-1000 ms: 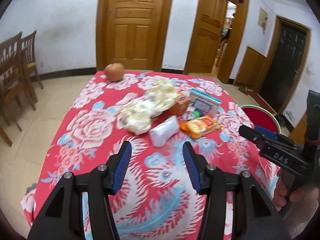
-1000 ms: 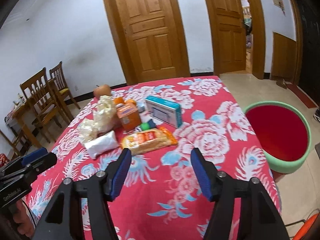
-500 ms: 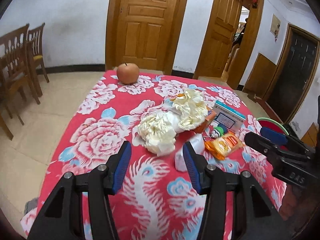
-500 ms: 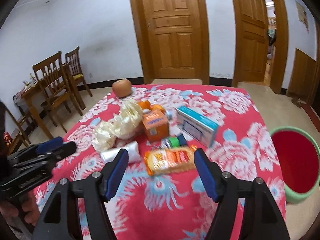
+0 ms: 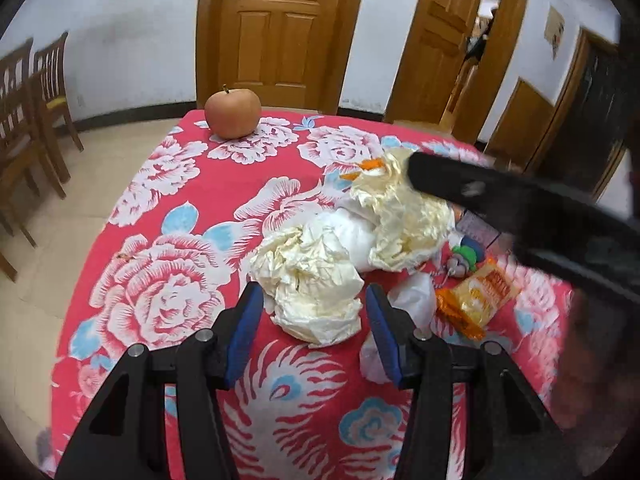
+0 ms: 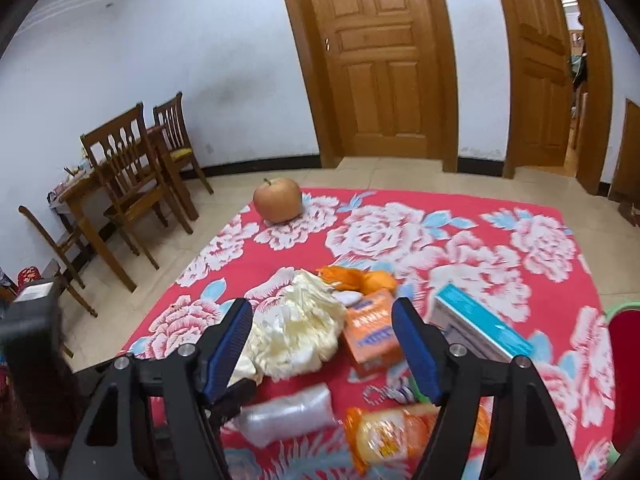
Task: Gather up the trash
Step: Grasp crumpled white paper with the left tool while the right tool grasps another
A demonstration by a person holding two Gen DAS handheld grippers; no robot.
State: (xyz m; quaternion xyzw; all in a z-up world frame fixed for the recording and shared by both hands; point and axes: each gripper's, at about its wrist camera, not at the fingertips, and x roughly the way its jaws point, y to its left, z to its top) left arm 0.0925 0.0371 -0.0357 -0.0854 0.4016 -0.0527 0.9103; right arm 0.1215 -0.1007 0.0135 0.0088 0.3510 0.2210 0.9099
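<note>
While both jaws stand spread, crumpled paper (image 5: pixel 316 292) sits mid-tablecloth (image 5: pixel 168 208) — bare margin leftward.

Far across my table, an apple (image 5: pixel 233 112) sits upright on the red floral tablecloth (image 5: pixel 160 280), near its far edge. Behind it I see a closed wooden door (image 6: pixel 380 60), and to its right a second door (image 5: pixel 444 48) standing open. Wooden chairs (image 6: pixel 132 168) crowd a small table by the left wall.
</note>
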